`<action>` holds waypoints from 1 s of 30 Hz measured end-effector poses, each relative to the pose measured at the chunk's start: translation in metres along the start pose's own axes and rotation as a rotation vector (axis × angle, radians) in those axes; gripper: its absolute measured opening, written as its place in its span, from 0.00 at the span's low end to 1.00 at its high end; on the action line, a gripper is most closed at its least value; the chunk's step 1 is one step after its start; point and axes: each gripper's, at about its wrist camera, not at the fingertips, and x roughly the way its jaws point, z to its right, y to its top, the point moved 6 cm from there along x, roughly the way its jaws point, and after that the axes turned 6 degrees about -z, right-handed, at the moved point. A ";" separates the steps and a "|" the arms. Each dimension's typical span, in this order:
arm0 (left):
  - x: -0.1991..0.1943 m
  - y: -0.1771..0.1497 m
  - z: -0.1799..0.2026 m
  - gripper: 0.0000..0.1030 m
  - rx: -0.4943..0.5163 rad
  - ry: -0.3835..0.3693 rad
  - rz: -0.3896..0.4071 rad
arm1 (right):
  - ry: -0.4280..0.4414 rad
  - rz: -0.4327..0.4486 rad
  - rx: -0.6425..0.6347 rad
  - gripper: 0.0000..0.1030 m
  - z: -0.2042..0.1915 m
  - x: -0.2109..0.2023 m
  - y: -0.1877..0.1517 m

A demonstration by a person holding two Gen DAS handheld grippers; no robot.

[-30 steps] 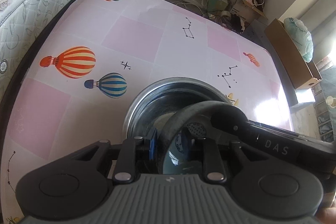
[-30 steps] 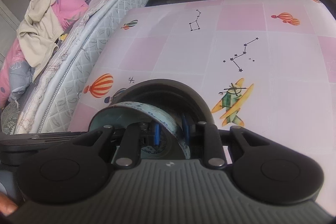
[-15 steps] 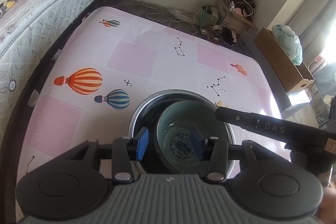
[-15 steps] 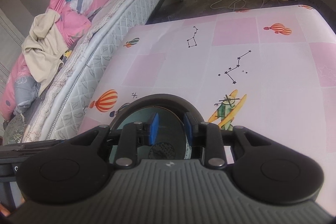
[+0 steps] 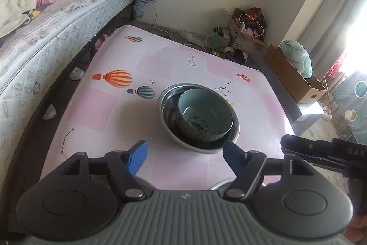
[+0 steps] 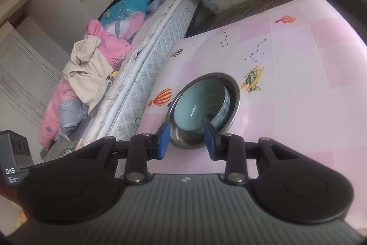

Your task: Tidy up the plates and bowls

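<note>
The blue bowl (image 5: 204, 116) sits inside the metal bowl (image 5: 170, 130), a bit off to one side, and the two rest on the pink table (image 5: 110, 111). That nesting looks done.

The left gripper (image 5: 184, 153) is near the metal bowl's rim, and its jaws are opening wide with nothing between them. The right gripper (image 6: 187, 139) is also opening, less wide, and holds nothing. From its camera the bowls show through the gap, but the blue pads (image 6: 163, 140) do not press on them.

I think the step now is letting go and moving away. To do it well, both grippers should lift off without bumping the metal rim, because the stack could slide on the smooth table. The blue bowl leans toward one wall, so a knock could tip it. Go slow until the pads are past the rim.

The left view shows the right gripper's arm poking in at the side, a cardboard box (image 5: 296, 79) on the floor, and a bright window. It also shows the gap between the two bowls best.

The right view shows a bed (image 6: 146, 66) with heaped clothes (image 6: 91, 66) next to the table, and a plane picture (image 6: 252, 79) just beside the bowls. I see no plates in either view.
</note>
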 end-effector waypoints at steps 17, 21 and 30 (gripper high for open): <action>-0.074 -0.138 -0.098 0.71 -0.172 0.232 0.110 | 0.048 -0.149 0.038 0.33 -0.069 0.005 -0.193; -0.063 -0.159 -0.112 0.67 -0.188 0.233 0.068 | 0.004 -0.155 0.029 0.33 -0.078 0.019 -0.222; -0.040 -0.172 -0.130 0.52 -0.237 0.169 0.031 | -0.039 -0.119 0.142 0.33 -0.072 0.064 -0.241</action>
